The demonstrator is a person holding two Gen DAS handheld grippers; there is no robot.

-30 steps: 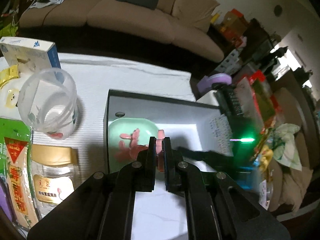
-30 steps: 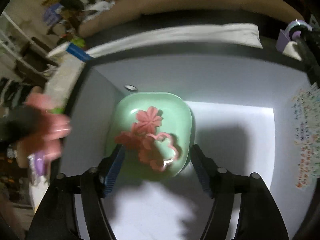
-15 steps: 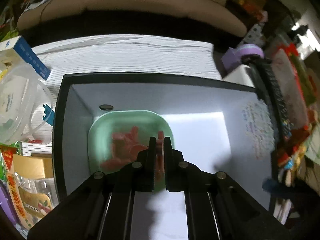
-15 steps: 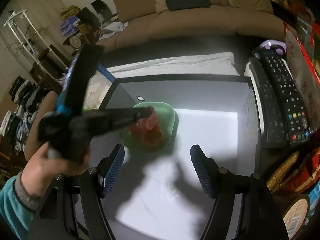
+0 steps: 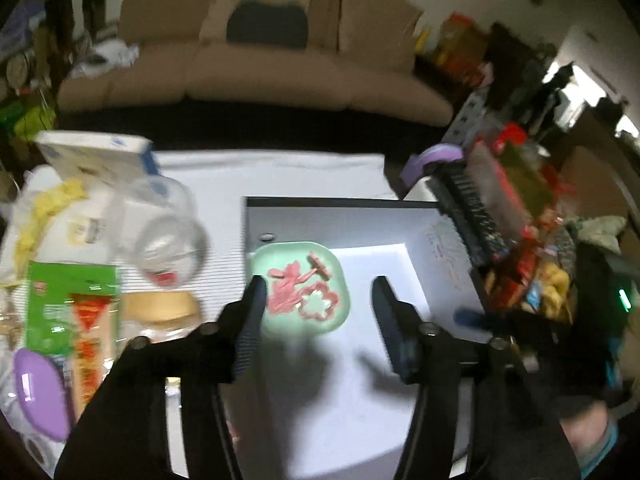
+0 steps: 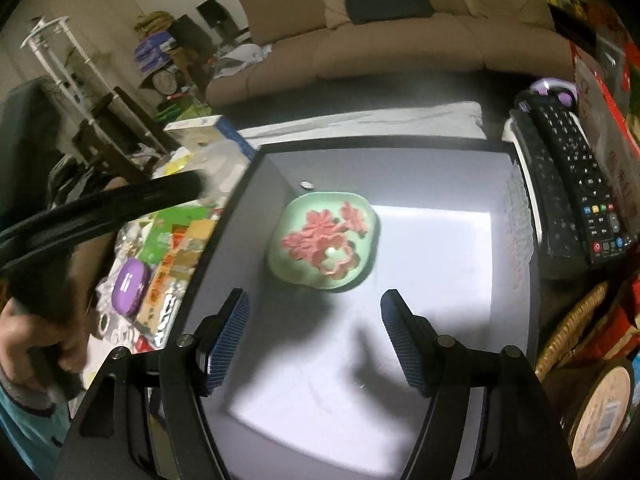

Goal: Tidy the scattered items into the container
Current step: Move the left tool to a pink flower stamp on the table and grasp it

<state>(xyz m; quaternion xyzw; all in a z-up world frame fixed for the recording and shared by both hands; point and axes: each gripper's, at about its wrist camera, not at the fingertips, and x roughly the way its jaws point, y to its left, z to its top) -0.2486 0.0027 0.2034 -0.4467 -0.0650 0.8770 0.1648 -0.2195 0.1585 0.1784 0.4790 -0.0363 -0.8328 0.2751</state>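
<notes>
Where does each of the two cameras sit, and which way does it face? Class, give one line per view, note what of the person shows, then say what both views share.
Left wrist: on the left gripper, aimed down past its opening, empty jaws at the green dish in the black box; a sleeve shows lower right.
Right wrist: on the right gripper, jaws open, above the same box; the person's left hand shows at left.
Shared: dish with pink flower pieces, box, sofa, remote.

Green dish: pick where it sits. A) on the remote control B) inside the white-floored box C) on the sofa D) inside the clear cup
B: the green dish, holding pink flower-shaped pieces, rests on the box's floor near its back left corner.
</notes>
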